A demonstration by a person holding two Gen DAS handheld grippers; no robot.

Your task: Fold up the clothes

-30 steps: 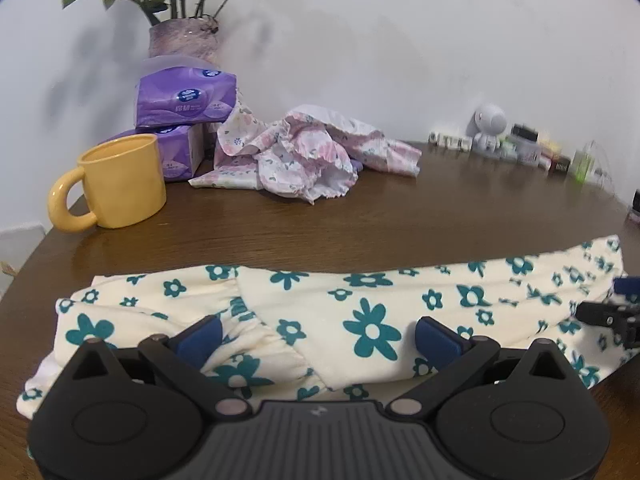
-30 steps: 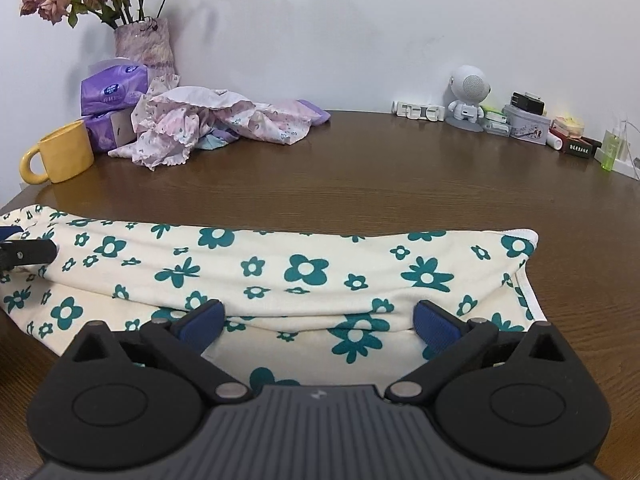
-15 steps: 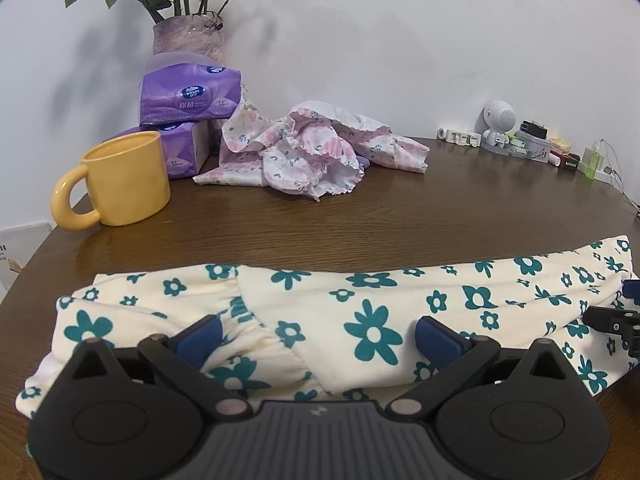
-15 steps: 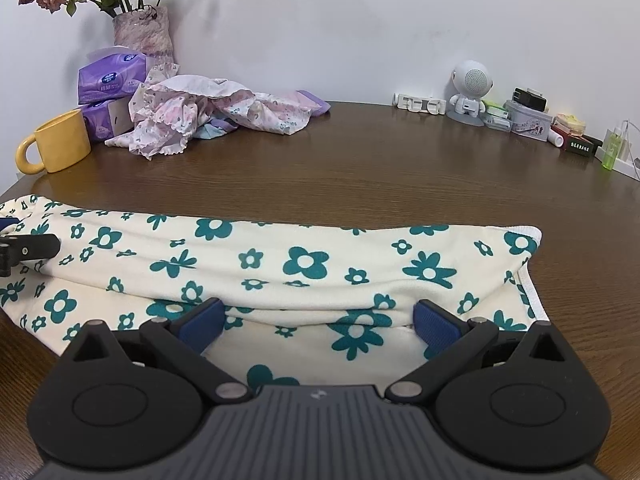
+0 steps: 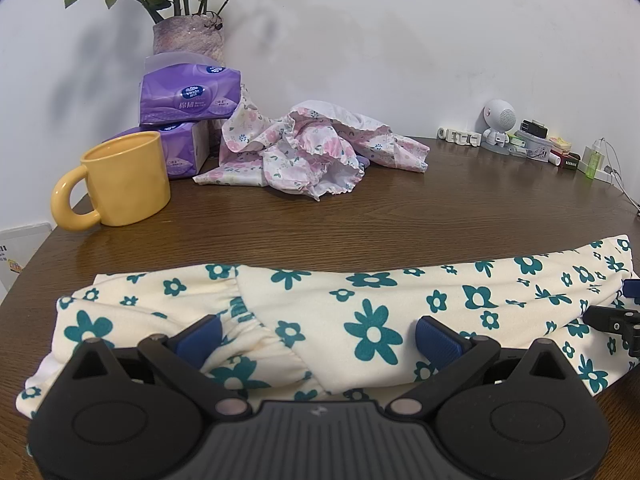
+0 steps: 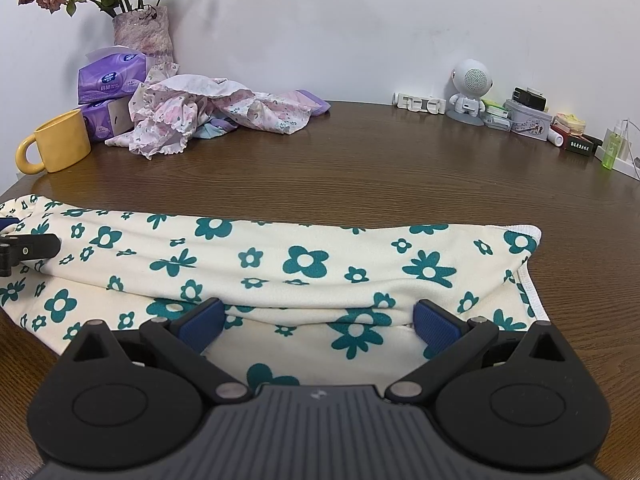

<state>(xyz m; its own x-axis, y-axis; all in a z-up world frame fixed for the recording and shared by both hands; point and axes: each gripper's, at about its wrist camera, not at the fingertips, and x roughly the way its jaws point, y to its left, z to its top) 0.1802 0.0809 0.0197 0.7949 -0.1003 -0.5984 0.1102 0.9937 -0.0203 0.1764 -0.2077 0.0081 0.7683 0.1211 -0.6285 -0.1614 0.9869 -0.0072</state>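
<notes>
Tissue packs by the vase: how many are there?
2. One tissue pack is stacked on the other, left of the pink clothes, behind the mug. More could be hidden behind them.

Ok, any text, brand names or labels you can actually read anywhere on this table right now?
Upper tissue pack: a round blue logo and white characters, too blurred to read.
Lower tissue pack: small print, unreadable.
Black box at the far right: white characters, too small to read.
Small tin: decoration only, no legible words.
Nothing else carries text.
</notes>
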